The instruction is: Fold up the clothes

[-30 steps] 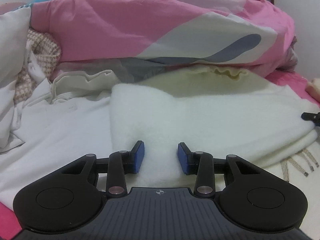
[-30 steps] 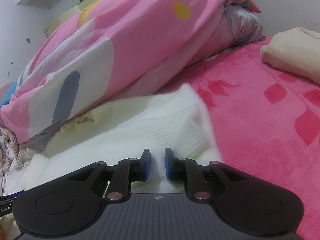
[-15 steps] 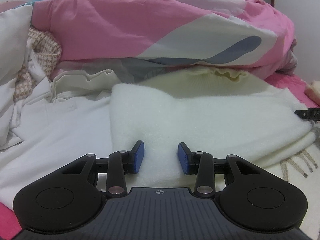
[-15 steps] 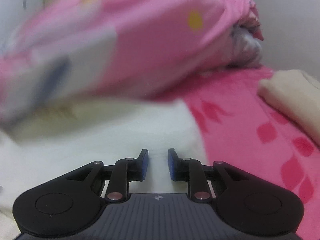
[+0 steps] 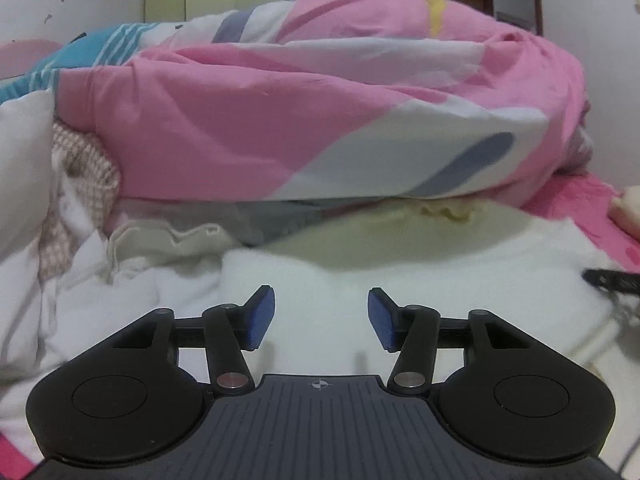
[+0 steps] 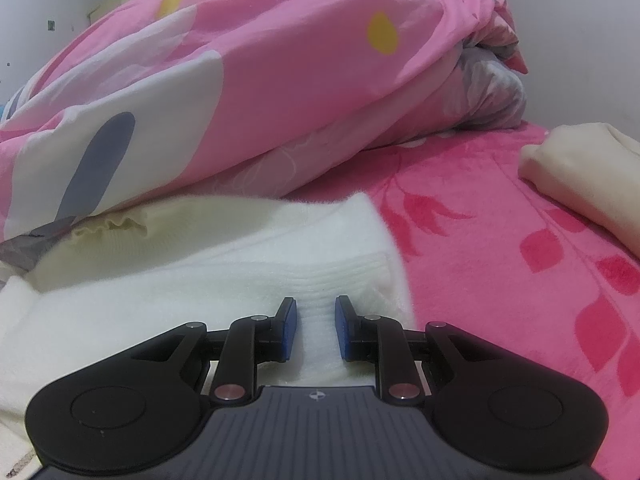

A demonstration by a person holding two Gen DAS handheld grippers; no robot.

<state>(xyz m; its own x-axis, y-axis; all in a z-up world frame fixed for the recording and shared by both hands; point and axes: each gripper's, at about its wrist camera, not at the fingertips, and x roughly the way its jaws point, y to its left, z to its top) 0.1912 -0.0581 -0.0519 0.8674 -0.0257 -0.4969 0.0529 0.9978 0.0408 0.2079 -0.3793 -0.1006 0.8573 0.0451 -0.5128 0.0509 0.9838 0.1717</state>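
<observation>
The left gripper is held level and low over the white sweater, its blue-padded fingers spread wide apart with only the fuzzy knit showing between them; whether the pads touch the fabric cannot be told. The sweater lies flat across the near part of the bed, its far edge tucked under the big pink quilt that is heaped along the far side. To the left of the sweater sits a rumpled pile of white clothes (a checked piece pokes out among them). At the right edge of the left wrist view a dark tip of the other tool juts in over the sweater.

The right gripper is also level and pointed toward the quilt, its fingers parted by a narrower gap, with the ribbed edge of the sweater lying in that gap but not pinched. Just right of the sweater the pink fleece blanket with its red leaf pattern is bare, and a folded cream garment rests on it at the far right
</observation>
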